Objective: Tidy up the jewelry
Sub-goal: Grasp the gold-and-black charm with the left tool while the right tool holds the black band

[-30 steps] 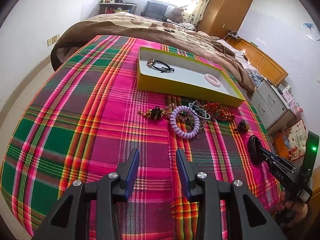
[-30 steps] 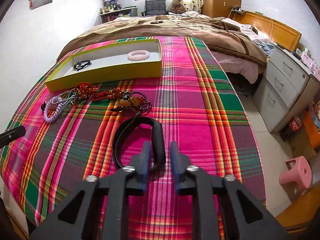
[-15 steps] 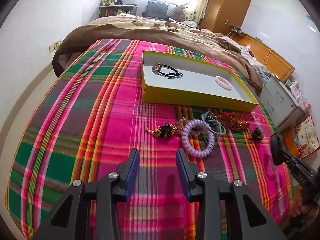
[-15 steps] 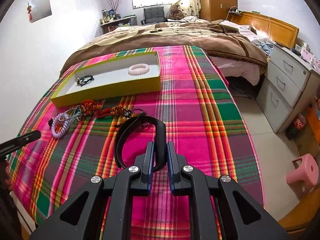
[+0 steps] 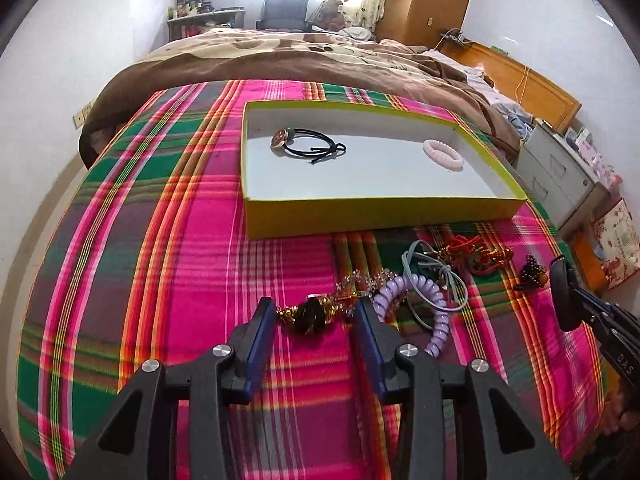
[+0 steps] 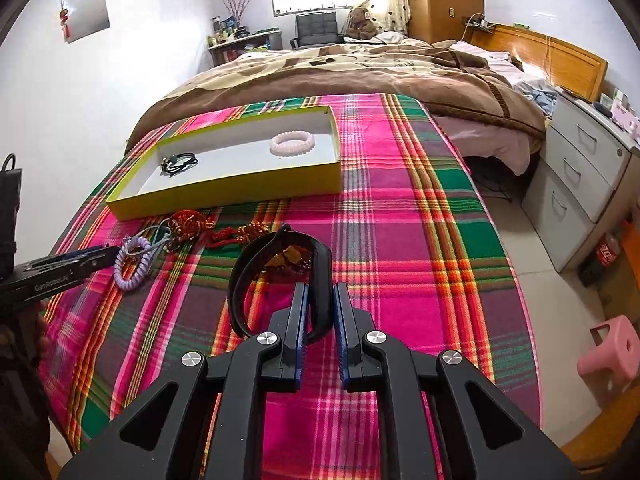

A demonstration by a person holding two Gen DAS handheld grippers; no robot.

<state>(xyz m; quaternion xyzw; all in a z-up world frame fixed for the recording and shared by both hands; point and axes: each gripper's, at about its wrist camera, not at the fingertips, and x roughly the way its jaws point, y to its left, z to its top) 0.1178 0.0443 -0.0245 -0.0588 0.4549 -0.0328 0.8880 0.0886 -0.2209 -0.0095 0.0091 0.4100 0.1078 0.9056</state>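
A bedroom, its bed spread with a bright plaid blanket (image 5: 160, 240), serves as the sorting surface for jewelry.

Nearest, the left gripper (image 5: 314, 316), its jaws just widened, straddles the gold-and-black beaded bracelet (image 5: 310, 314) without pressing it; it should settle lower and close squarely on the beads, clear of the lilac coil tie (image 5: 416, 304). The right gripper (image 6: 320, 304) is clenched on the black band (image 6: 280, 280). Farther, the yellow box (image 5: 380, 212) near the blanket's far edge holds a black hair tie (image 5: 316, 144) and a pink bracelet (image 5: 442, 153).

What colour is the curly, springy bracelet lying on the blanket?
Light purple. The coiled bracelet shows best in the left wrist view, just beside the open left gripper.
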